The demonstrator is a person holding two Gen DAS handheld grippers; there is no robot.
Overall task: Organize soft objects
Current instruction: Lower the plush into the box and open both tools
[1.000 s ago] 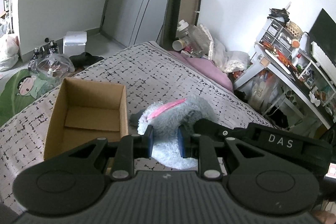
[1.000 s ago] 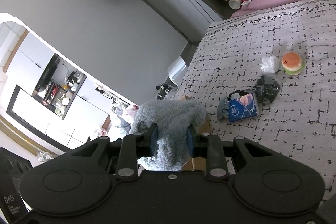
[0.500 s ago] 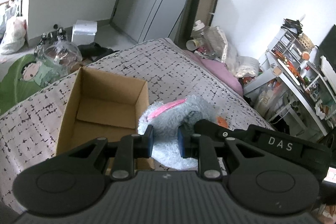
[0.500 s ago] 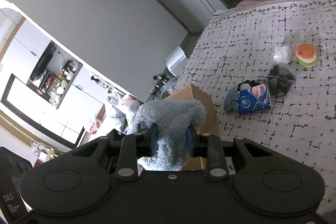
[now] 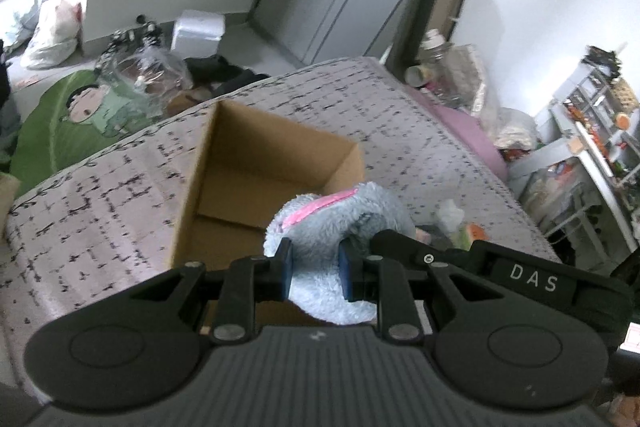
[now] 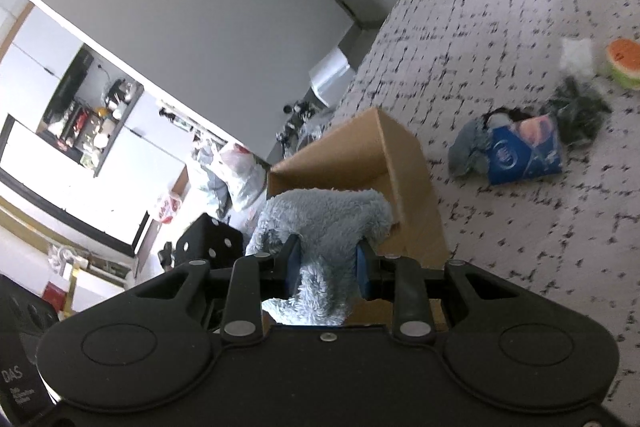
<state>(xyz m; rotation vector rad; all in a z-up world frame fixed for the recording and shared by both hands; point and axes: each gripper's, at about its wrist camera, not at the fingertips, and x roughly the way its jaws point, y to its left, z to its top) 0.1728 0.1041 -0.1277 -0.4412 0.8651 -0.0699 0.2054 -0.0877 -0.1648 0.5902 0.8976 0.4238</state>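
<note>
Both clamped on the same grey plush toy (image 5: 336, 227) — left hand-held gripper (image 5: 314, 269) pinches one fluffy end (the one with the pink strip), right hand-held gripper (image 6: 326, 263) pinches another, pads sunk into the fur on both. The toy hangs right at the open cardboard box (image 5: 256, 163) on the patterned bed (image 5: 100, 203), overlapping the box's near corner in both wrist views. Beyond the box, further along the bed — a blue pouch (image 6: 524, 155), a dark crumpled item (image 6: 580, 115), a white wad (image 6: 576, 55) and an orange-and-green plush (image 6: 624, 63).
</note>
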